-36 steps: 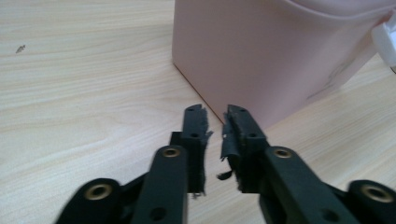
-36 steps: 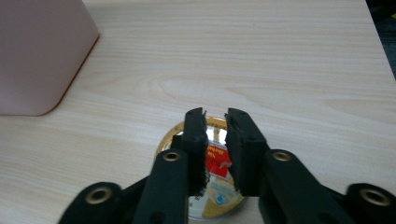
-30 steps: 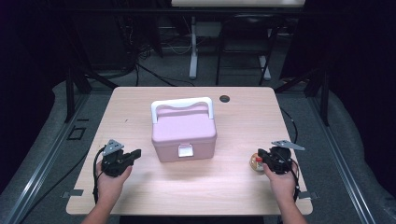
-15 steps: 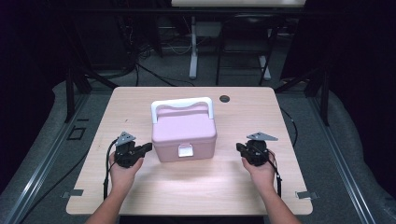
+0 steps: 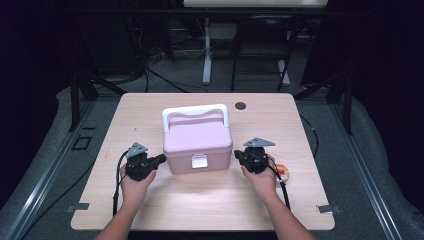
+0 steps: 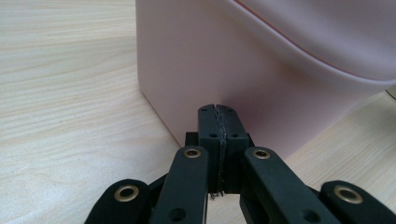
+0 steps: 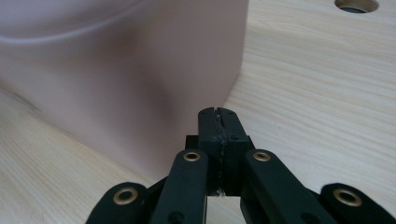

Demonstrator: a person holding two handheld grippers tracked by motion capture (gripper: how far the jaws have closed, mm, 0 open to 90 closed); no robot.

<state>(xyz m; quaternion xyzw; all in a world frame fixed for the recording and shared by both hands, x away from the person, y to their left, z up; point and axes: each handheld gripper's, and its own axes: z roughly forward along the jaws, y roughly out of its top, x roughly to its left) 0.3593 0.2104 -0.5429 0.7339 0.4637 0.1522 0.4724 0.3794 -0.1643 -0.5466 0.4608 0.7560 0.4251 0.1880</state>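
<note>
A pink lidded box [image 5: 197, 140] with a white handle [image 5: 195, 111] and a white front latch [image 5: 199, 161] stands mid-table. My left gripper [image 5: 161, 159] is shut and empty, its tips at the box's left side near the front corner. In the left gripper view the closed jaws point at the box's pink wall [image 6: 261, 70], a little short of it. My right gripper [image 5: 237, 157] is likewise shut and empty, tips at the box's right side. The right gripper view shows the box's wall [image 7: 130, 70] close ahead of the shut tips [image 7: 218, 114].
A small round object with red and yellow [image 5: 283, 171] lies on the wooden table [image 5: 210, 205] just right of my right hand. A dark cable hole [image 5: 240, 105] sits near the far edge, also seen as the hole [image 7: 356, 4] in the right gripper view.
Both hands have moved inward from the table's sides toward the box, and the grippers now flank it closely. The small round object, once under the right gripper, now lies uncovered.
</note>
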